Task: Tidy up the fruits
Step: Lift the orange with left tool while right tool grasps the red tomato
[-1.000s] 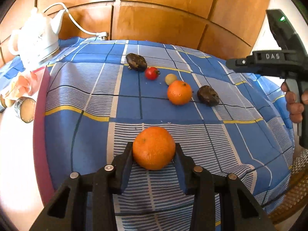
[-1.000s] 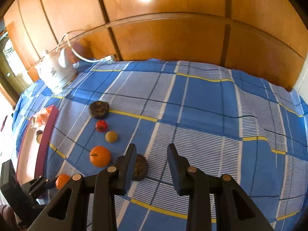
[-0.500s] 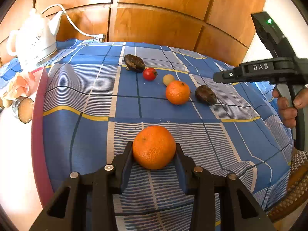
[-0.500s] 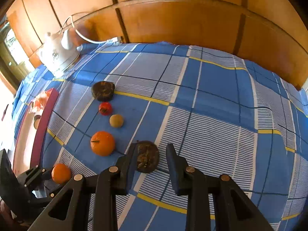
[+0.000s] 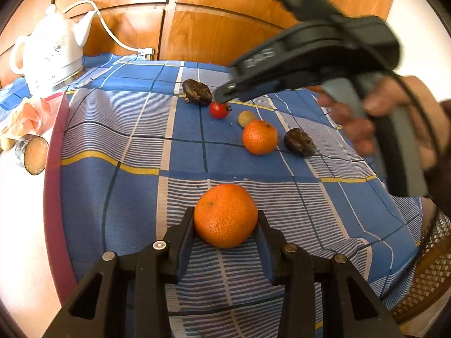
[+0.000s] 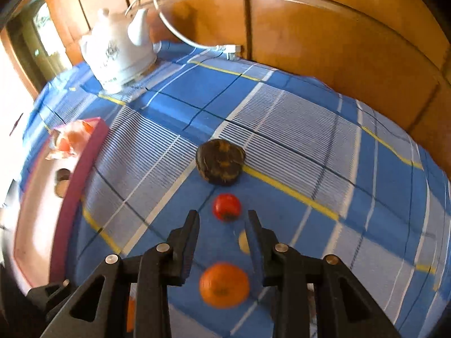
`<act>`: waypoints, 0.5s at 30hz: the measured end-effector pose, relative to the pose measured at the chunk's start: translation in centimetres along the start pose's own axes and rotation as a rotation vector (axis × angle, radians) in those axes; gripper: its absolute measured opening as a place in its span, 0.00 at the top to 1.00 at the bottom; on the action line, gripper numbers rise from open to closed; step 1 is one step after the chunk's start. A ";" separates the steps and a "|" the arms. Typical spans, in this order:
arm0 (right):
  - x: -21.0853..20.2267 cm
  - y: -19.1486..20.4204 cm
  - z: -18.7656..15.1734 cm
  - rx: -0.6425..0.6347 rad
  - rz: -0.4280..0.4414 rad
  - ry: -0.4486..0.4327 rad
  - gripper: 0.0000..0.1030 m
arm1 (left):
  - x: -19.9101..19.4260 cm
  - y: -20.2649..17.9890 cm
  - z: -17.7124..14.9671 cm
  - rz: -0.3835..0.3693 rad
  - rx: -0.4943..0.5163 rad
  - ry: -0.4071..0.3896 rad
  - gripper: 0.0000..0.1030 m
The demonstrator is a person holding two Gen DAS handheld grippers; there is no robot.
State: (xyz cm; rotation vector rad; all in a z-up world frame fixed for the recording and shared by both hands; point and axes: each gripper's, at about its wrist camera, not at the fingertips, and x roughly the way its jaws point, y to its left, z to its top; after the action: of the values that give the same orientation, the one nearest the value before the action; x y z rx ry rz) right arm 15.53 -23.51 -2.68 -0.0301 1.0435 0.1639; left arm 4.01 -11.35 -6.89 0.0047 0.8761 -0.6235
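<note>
My left gripper (image 5: pixel 225 219) is shut on an orange (image 5: pixel 225 215) just above the blue checked cloth. Beyond it lie a second orange (image 5: pixel 260 137), a small yellow fruit (image 5: pixel 246 118), a red tomato (image 5: pixel 219 109) and two dark brown fruits (image 5: pixel 196 92) (image 5: pixel 299 142) in a row. My right gripper (image 6: pixel 222 219) is open and empty, held above the row. Its fingertips frame the tomato (image 6: pixel 227 206), with the dark fruit (image 6: pixel 220 164) beyond and the second orange (image 6: pixel 224 285) beneath it. The right gripper's body (image 5: pixel 310 56) shows in the left wrist view.
A white electric kettle (image 5: pixel 48 56) with its cord stands at the far left corner. A maroon-edged tray (image 5: pixel 53 174) at the left holds a foil cup and a pink wrapper. Wood panelling runs behind the table. The cloth's right edge drops beside a wicker seat (image 5: pixel 422 281).
My right gripper has swung left along the fruit row, from over the near dark fruit to over the tomato. My left gripper stays shut on the orange.
</note>
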 end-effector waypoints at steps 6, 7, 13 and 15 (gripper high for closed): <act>3.1 0.7 1.2 -0.059 -0.053 0.065 0.66 | 0.0 0.2 0.1 -0.013 -0.016 0.003 0.60; 3.4 0.7 1.2 -0.064 -0.055 0.073 0.66 | 0.0 0.2 0.1 -0.013 -0.013 0.002 0.60; 3.0 1.0 0.3 -0.097 -0.091 0.054 0.76 | 0.1 0.2 0.0 -0.009 -0.007 -0.002 0.60; 1.9 1.2 0.0 -0.103 -0.095 0.032 0.76 | 0.1 0.2 0.0 -0.006 -0.004 -0.002 0.60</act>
State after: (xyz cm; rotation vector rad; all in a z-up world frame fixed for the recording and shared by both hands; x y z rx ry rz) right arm 16.26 -22.08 -4.30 -0.1761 1.0624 0.1312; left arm 4.10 -11.25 -6.98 -0.0016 0.8757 -0.6272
